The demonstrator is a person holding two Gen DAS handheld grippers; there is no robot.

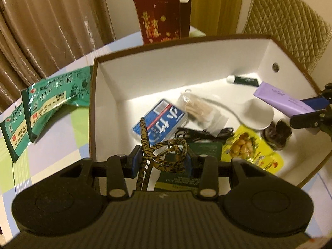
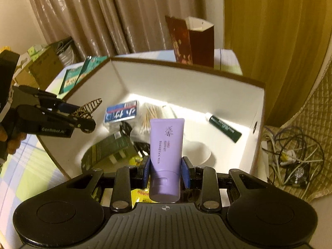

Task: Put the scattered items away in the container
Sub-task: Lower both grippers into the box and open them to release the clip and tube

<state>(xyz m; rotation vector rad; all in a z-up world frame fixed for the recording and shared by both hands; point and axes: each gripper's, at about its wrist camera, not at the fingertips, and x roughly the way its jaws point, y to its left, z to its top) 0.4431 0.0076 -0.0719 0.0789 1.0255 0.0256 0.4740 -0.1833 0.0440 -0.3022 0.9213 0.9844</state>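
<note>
The container is a white box with a brown rim (image 1: 97, 112), also seen from the right wrist (image 2: 186, 87). My left gripper (image 1: 162, 161) hangs over its near side, shut on a tiger-striped cord (image 1: 168, 148) that loops out between the blue pads. My right gripper (image 2: 166, 167) is shut on a purple tube (image 2: 167, 141), cap toward the camera, above the box. In the left wrist view the right gripper (image 1: 298, 110) enters from the right with the purple tube (image 1: 276, 96). The left gripper (image 2: 83, 117) and the striped cord (image 2: 91, 105) show at the right wrist view's left.
Inside the box lie a blue pack (image 1: 159, 120), cotton swabs (image 1: 197, 105), a dark green tube (image 1: 244, 81), a white cup (image 1: 259, 114), a yellow snack pack (image 1: 249, 147) and other items. Green packets (image 1: 51, 97) lie left of the box. A red carton (image 1: 164, 16) stands behind it. Tangled cables (image 2: 290, 147) lie at right.
</note>
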